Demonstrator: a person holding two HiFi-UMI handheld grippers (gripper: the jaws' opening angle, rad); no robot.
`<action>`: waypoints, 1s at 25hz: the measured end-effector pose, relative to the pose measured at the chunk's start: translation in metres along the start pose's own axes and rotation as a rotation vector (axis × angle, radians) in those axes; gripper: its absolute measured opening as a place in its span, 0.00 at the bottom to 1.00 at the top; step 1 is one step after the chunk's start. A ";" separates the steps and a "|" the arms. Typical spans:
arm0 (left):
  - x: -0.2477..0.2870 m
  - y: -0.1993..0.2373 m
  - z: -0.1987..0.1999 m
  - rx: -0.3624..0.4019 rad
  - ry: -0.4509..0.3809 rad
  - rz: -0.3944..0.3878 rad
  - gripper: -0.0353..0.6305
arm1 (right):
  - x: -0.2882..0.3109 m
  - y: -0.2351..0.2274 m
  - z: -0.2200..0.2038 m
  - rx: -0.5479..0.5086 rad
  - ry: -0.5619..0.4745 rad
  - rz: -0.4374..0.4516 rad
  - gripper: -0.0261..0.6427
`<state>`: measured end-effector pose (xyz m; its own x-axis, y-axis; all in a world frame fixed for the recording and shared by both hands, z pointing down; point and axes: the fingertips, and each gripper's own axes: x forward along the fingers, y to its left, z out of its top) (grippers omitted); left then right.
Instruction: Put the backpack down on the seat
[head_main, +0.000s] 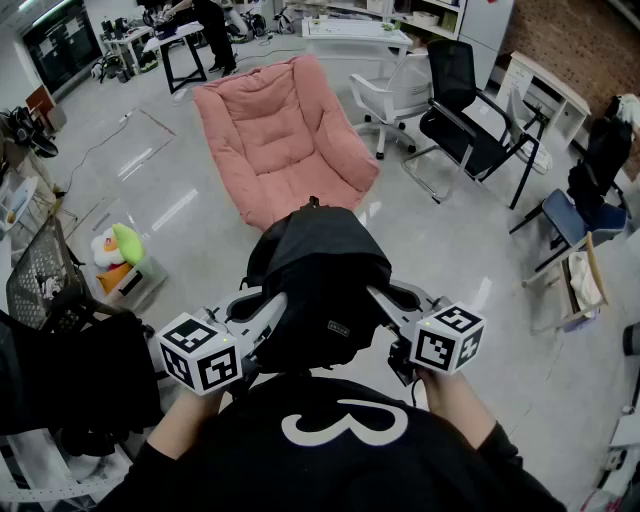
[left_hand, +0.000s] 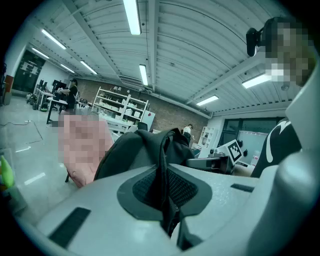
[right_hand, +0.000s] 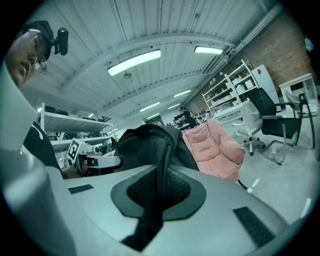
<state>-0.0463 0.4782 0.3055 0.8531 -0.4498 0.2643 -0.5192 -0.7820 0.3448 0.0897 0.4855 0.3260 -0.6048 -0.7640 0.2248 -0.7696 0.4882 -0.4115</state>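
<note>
Now I hold the black backpack (head_main: 318, 285) up in the air, right between my two tools. My left hand-held gripper (head_main: 270, 312) is pinched tight on its left side, and my right hand-held gripper (head_main: 380, 300) is pinched tight on its right side. The pink seat (head_main: 285, 140) stands on the floor (head_main: 440, 250) farther ahead, apart from the bag

Left hand-held gripper (head_main: 272, 308) and right hand-held gripper (head_main: 378, 297): pale grey shells, dark mesh-textured pads (left_hand: 187, 187), each with a white cube (head_main: 200, 353) of black square markers at its rear. Just behind the cubes, the person's black top (head_main: 340, 465) bears a white curled mark (head_main: 345, 422) on the chest.
</note>
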 end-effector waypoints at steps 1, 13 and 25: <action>0.000 0.002 0.000 -0.002 -0.001 -0.002 0.09 | 0.001 0.000 0.000 -0.003 0.002 -0.001 0.08; 0.030 0.055 0.013 -0.026 -0.004 -0.021 0.09 | 0.047 -0.032 0.013 0.016 -0.005 -0.007 0.08; 0.098 0.171 0.042 -0.097 0.072 -0.069 0.09 | 0.154 -0.106 0.038 0.120 0.042 -0.070 0.08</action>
<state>-0.0498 0.2821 0.3525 0.8828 -0.3615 0.2999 -0.4649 -0.7633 0.4486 0.0862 0.3001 0.3703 -0.5605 -0.7747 0.2928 -0.7818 0.3782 -0.4957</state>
